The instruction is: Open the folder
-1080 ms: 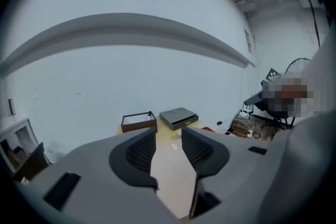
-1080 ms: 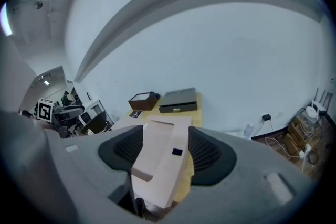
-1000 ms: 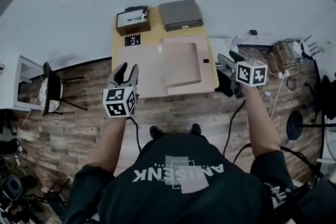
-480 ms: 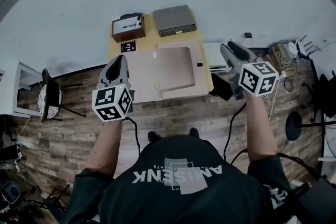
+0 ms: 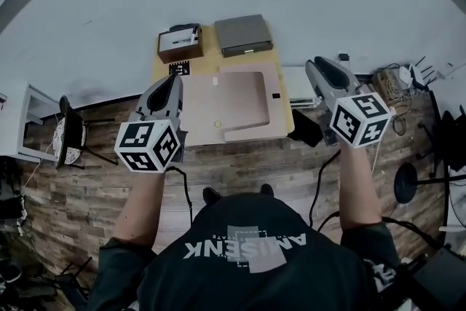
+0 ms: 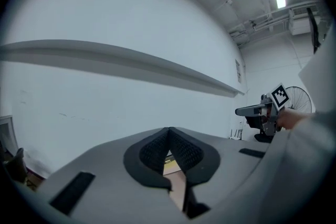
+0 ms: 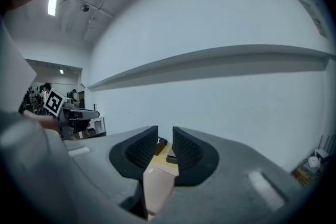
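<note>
A tan folder (image 5: 226, 102) lies closed and flat on a small wooden table (image 5: 207, 58). Both grippers hang in the air well above it, apart from it. My left gripper (image 5: 173, 78) is over the table's left edge, its pads (image 6: 157, 149) pressed together with nothing between them. Over the right edge, my right gripper (image 5: 314, 63) has just been closing its jaws; a narrow empty gap remains. The folder (image 6: 177, 186) shows below the left jaws in the left gripper view. In the right gripper view the folder (image 7: 157, 186) appears below the right gripper (image 7: 165, 134).
A brown box (image 5: 180, 45) and a grey box (image 5: 242, 34) stand at the table's back. A marker tag (image 5: 178, 68) lies near the brown box. A chair (image 5: 69, 135) stands at the left, cables (image 5: 393, 84) at the right. A plain wall is ahead.
Both grippers have risen toward the head camera and look larger. The left jaws went from open to shut. The right jaws narrowed from wide open to a slim gap.
</note>
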Motion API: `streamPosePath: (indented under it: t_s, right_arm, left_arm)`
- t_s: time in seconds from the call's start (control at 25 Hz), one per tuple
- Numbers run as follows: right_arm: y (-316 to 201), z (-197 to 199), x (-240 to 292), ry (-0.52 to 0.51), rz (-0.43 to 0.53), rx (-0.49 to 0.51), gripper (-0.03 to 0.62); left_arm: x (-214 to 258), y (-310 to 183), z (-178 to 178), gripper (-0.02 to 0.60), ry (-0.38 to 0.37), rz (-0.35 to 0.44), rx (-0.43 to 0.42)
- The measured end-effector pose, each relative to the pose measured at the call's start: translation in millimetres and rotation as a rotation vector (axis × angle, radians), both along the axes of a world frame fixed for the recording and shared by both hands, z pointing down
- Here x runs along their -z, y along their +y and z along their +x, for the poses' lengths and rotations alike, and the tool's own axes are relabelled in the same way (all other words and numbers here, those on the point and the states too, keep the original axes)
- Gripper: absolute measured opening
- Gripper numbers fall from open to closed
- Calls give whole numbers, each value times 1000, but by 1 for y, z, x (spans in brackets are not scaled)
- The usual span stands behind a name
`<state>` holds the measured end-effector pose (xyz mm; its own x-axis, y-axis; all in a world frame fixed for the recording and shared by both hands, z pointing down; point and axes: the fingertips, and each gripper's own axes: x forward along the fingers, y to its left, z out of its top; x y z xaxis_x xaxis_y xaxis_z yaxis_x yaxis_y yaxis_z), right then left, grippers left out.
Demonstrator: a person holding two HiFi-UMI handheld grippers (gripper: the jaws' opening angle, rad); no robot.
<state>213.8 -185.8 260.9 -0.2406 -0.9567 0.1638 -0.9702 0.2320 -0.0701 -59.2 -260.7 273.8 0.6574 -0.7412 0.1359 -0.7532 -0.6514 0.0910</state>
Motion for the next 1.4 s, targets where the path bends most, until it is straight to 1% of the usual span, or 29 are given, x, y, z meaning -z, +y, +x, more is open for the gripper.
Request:
streamPosePath:
  t_s: [0.12,0.28,0.36,0.44,0.52,0.68,0.88,1.12,1.28,1.4]
  right_arm:
    - [0,-4,9,-3,14,3,67]
    - [-1,-8,18,21,29,-9,10]
    - [0,-8,21,30,43,-21,8]
    - [2,-10,23,43,50,-25,8]
    - [2,-12,22,73,48,-28,6]
    - [3,-14,20,101,42,-29,6]
    - [0,-20,20,131,34,-26,6]
    - [0,-22,22,108,47,-41,6]
    - [-3,-22,21,106,45,-47,6]
    - [-3,-22,20,114,43,-56,6]
  left_arm:
    - [9,2,7,0,13,20,-3]
    - [17,4,7,0,-4,47,5]
    - [23,5,5,1,19,40,11]
    - [28,4,3,1,29,51,23]
    - [29,4,3,1,13,65,30]
    - [21,5,3,0,-17,53,54]
    - [24,-2,-2,0,40,42,88]
    - [29,1,-1,0,-6,82,68]
    - [28,-3,-1,0,-24,77,64]
    - [28,-3,0,1,-22,81,57]
